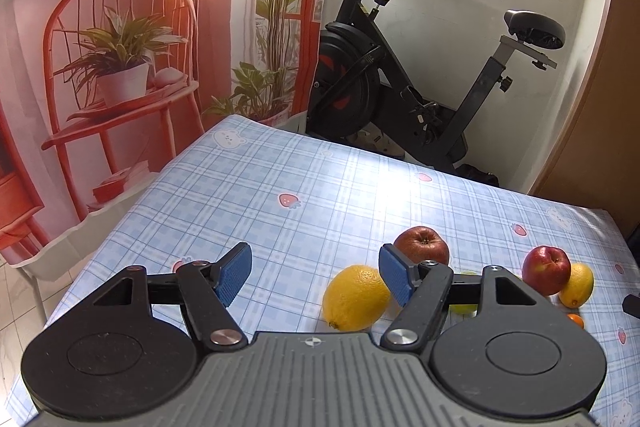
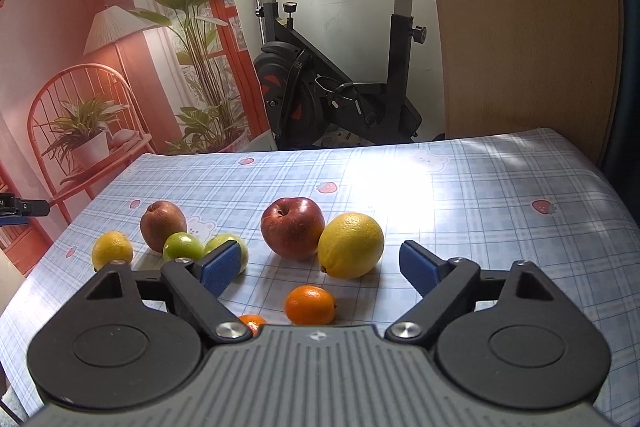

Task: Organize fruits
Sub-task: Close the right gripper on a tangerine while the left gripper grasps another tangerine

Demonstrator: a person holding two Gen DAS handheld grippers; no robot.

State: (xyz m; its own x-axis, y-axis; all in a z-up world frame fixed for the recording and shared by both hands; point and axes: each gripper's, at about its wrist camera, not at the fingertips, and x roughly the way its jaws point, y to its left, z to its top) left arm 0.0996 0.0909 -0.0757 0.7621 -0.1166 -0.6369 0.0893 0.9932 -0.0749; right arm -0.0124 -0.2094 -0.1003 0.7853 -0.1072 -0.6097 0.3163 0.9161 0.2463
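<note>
**Both fingers spread over scattered fruit, nothing gripped**

Right gripper (image 2: 320,267): fingers apart, empty. An orange (image 2: 310,305) lies on the bench (image 2: 500,211) between them, touching neither pad. A large lemon (image 2: 351,245) sits just beyond the gap, touching a red apple (image 2: 292,228) on its left. Behind the left fingertip (image 2: 221,268), two green fruits (image 2: 181,245); farther left, a brownish apple (image 2: 162,225) and a small lemon (image 2: 112,250).

Left gripper (image 1: 316,275): fingers apart, empty. The small lemon (image 1: 355,297) lies just inside the right fingertip (image 1: 394,279), the brownish apple (image 1: 421,245) behind it. Exercise bike (image 1: 400,67) beyond the bench.
</note>
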